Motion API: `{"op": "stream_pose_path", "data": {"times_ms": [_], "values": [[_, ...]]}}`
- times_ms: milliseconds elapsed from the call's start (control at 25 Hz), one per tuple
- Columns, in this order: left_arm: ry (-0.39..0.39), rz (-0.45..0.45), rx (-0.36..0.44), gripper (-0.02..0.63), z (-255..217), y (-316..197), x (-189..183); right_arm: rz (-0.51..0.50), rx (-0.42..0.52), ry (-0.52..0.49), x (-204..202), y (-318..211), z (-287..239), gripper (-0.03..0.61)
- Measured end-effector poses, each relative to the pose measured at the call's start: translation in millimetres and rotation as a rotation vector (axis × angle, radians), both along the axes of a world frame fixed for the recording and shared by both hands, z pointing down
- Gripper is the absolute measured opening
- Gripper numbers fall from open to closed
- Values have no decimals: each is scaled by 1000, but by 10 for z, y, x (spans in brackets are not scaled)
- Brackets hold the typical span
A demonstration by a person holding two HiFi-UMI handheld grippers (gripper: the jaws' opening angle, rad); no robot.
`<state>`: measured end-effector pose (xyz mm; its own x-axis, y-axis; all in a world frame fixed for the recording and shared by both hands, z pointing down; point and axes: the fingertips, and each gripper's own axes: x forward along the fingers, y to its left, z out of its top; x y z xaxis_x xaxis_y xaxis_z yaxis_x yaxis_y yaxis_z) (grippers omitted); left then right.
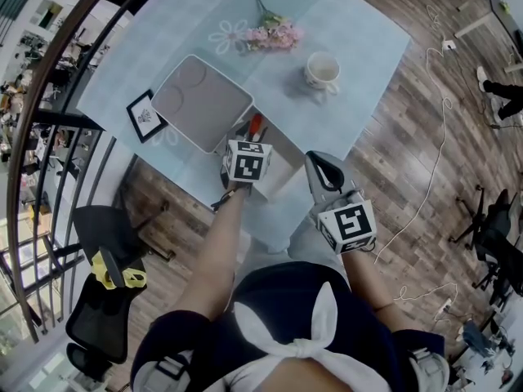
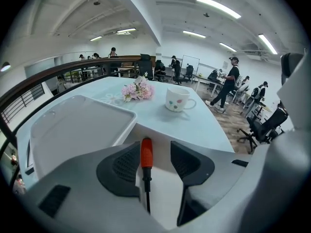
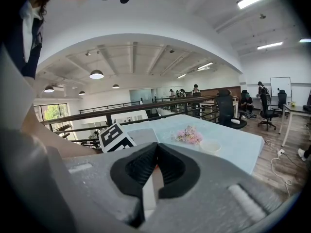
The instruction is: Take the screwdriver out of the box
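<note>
Left gripper view, screwdriver point(image 2: 146, 155) between parted left claw point(image 2: 155, 148)

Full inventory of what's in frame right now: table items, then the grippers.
table: 1, pale blue cloth, middle of the head view
box: 1, white, open, at the near table edge
screwdriver: 1, orange handle with dark shaft, inside the box
tray: 1, white, on the table left of the box
picture frame: 1, black, left of the tray
flowers: 1 bunch, pink, far side of the table
mug: 1, white, right of the flowers
office chair: 1, black, on the floor left of the table
left gripper: 1, grey, jaws apart with the screwdriver between them
right gripper: 1, grey, jaws together, empty, right of the box
</note>
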<state>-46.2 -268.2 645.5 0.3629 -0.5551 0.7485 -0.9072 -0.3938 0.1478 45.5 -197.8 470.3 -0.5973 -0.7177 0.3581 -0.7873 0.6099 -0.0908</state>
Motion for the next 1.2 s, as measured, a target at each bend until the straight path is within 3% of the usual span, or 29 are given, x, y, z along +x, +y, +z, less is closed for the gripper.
{"op": "stream_pose_path", "data": {"times_ms": [720, 1000, 1120, 1200], "values": [[-124, 13, -89, 192, 476, -104, -13, 11, -8, 6, 59, -99, 66, -2], [-158, -7, -81, 191, 559, -130, -19, 6, -11, 12, 64, -111, 91, -2], [-207, -36, -64, 120, 577, -155, -94, 5, -11, 13, 52, -118, 92, -2], [-223, -41, -60, 110, 585, -164, -121, 4, -11, 13, 43, -124, 89, -2]]}}
